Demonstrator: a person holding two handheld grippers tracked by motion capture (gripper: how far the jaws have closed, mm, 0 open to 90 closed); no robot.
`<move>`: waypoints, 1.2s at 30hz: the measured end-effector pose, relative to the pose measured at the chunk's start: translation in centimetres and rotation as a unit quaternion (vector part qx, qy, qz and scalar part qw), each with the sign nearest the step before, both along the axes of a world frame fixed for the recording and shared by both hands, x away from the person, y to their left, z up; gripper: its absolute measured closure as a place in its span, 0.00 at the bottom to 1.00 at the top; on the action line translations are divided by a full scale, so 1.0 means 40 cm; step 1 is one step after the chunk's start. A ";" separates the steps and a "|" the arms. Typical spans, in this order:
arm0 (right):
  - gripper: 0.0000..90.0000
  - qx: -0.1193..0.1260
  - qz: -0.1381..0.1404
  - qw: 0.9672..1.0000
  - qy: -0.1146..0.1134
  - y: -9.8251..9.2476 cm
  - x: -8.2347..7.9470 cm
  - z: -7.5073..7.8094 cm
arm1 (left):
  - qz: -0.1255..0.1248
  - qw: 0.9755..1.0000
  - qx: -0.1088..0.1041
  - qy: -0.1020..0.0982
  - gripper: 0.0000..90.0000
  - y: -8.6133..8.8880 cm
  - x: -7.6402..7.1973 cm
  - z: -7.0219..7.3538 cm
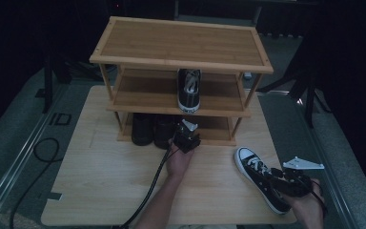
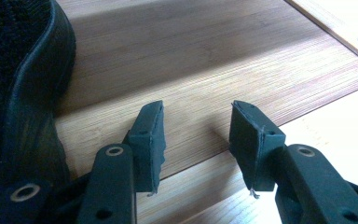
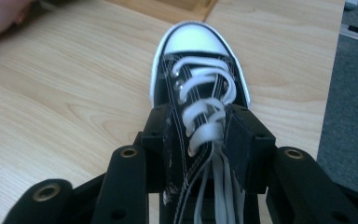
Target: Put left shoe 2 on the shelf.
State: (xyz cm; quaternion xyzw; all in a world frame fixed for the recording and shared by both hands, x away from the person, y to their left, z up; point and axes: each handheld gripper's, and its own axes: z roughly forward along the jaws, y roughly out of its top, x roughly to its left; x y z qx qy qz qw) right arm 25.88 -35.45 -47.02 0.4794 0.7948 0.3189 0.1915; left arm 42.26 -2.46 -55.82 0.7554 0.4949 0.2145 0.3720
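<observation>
On the near right of the wooden table [image 1: 100,181], the right gripper [image 1: 279,183] pinches a black high-top sneaker [image 1: 257,176] with white laces; in the right gripper view its jaws press on both sides of the shoe's upper just behind the laced front, and the white toe cap points toward the far side. Farther left, the left gripper [image 1: 187,136] sits at the front of the bamboo shoe rack [image 1: 181,45], level with the bottom shelf, its jaws spread with nothing between them. Just left of it stand two dark shoes [image 1: 152,129]. A matching sneaker [image 1: 189,88] rests on the middle shelf.
</observation>
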 end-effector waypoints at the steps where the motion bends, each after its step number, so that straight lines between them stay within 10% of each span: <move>1: 0.70 -0.003 -0.001 1.000 0.002 0.000 -0.001 -0.004 | 0.000 1.000 0.000 0.000 0.62 0.000 0.000 0.000; 15: 0.89 -0.010 -0.001 1.000 0.030 0.004 0.010 -0.028 | 0.000 1.000 0.000 0.000 0.62 0.000 0.000 0.000; 36: 0.96 0.000 0.041 0.999 0.002 0.060 0.023 -0.023 | 0.000 1.000 0.000 0.000 0.62 0.000 0.000 0.000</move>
